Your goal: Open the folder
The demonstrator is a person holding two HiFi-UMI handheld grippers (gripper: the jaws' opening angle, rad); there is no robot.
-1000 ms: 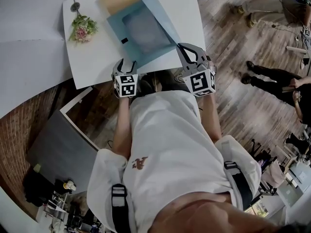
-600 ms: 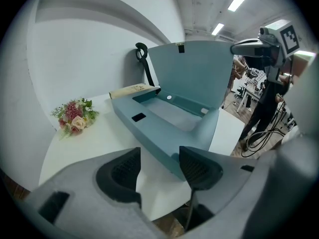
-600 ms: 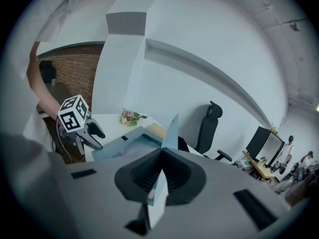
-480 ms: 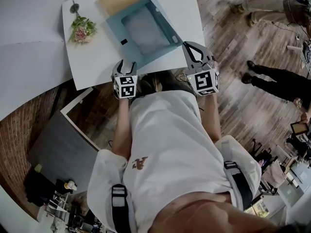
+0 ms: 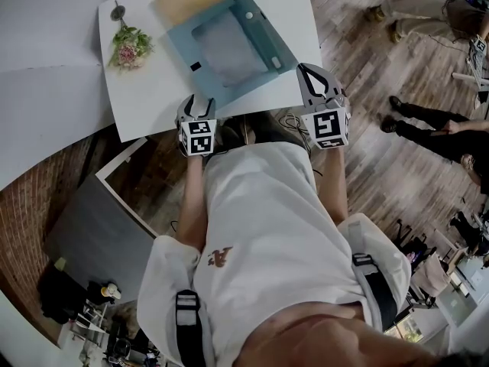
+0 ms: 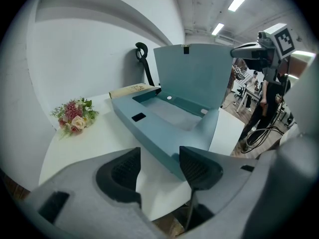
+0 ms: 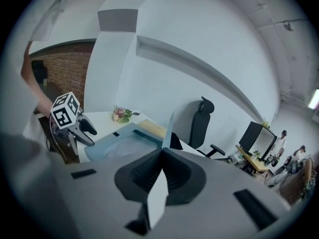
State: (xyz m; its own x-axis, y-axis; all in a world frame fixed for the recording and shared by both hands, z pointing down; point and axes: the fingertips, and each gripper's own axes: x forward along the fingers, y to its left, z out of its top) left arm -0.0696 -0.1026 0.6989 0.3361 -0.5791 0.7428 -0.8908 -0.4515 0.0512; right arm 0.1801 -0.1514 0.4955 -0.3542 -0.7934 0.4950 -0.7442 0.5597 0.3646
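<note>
Folder (image 5: pixel 229 56), teal, lies on the white tabletop (image 5: pixel 145 90) with its cover (image 6: pixel 192 76) lifted upright. My right gripper (image 7: pixel 160 158) is pressed together, pinching the cover's edge. My left gripper (image 6: pixel 159 168) is spread at the folder's near corner, its pads not pressing it.

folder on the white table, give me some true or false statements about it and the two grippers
1. The folder has its cover raised. True.
2. The left gripper is clamped on the folder. False: its jaws stand apart and press on nothing.
3. The bouquet lies inside the folder. False: it lies on the table, beside the folder.
4. The right gripper is shut on the cover's edge. True.
</note>
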